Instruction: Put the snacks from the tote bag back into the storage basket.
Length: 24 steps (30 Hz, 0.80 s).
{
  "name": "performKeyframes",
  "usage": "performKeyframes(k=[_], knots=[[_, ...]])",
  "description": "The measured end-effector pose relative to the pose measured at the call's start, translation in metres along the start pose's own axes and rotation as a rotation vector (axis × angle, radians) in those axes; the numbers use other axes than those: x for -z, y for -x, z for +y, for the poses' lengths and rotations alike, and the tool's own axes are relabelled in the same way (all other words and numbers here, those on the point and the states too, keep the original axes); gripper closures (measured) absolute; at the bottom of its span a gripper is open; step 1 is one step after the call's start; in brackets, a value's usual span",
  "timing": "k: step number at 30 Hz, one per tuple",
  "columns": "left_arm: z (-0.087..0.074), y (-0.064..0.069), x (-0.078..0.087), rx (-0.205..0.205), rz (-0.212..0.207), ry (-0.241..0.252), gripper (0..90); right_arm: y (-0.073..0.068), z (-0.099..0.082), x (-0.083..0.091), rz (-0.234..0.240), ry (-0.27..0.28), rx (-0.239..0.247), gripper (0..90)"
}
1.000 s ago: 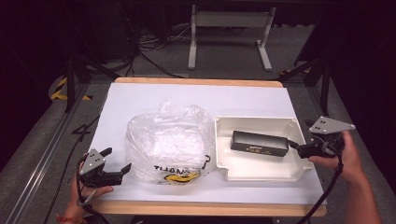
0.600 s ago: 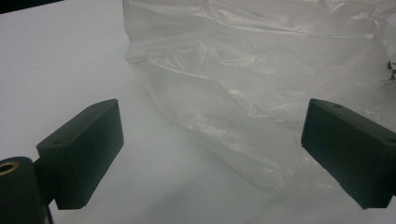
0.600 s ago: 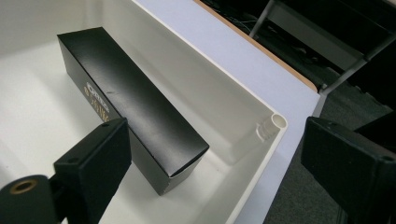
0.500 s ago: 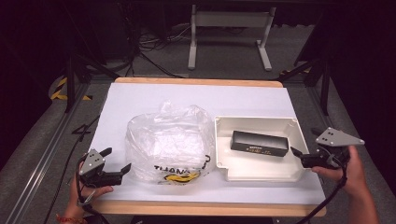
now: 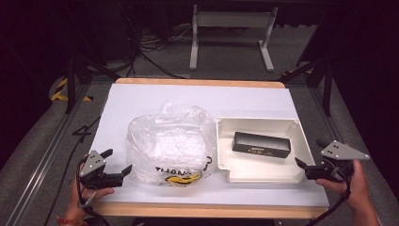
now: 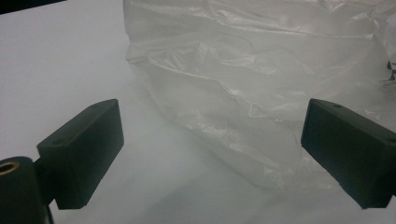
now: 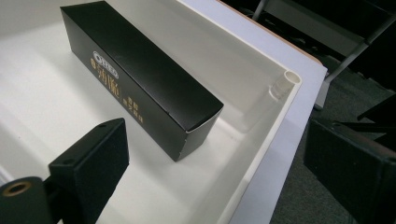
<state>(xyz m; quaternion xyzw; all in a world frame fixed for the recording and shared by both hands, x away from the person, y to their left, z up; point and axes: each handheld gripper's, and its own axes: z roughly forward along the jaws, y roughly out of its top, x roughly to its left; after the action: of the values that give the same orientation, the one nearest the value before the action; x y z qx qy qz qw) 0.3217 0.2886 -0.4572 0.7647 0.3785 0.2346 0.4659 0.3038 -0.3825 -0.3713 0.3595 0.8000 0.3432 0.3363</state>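
Nothing gripped yet. Left claw (image 5: 118,173) open, jaws spread, low on the worktop (image 5: 155,96) just beside the crumpled plastic bag (image 5: 171,141), not touching. Right claw (image 5: 308,167) open at the near right corner of the white tray (image 5: 221,127), facing the black box (image 5: 261,144) lying flat inside. Judged: approach stage only; grasping and any bagging remain.

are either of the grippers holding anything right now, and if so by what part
Nothing is held. The left gripper has its jaws open beside the plastic bag, and the right gripper is open at the tray's edge, short of the black box.
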Motion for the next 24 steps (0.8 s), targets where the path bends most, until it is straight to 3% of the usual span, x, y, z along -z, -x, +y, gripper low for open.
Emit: performKeyframes(k=[11,17,24], knots=[[0.000,0.000,0.000,0.003,-0.004,0.001,6.8,-0.011,-0.027,-0.005,-0.035,0.028,-0.039,5.2],[0.000,0.000,0.000,0.003,-0.005,0.002,7.0,-0.015,-0.039,-0.008,-0.029,0.043,-0.073,5.0],[0.000,0.000,0.000,0.002,-0.001,0.000,7.0,-0.019,-0.052,-0.006,-0.046,0.100,-0.116,5.0]])
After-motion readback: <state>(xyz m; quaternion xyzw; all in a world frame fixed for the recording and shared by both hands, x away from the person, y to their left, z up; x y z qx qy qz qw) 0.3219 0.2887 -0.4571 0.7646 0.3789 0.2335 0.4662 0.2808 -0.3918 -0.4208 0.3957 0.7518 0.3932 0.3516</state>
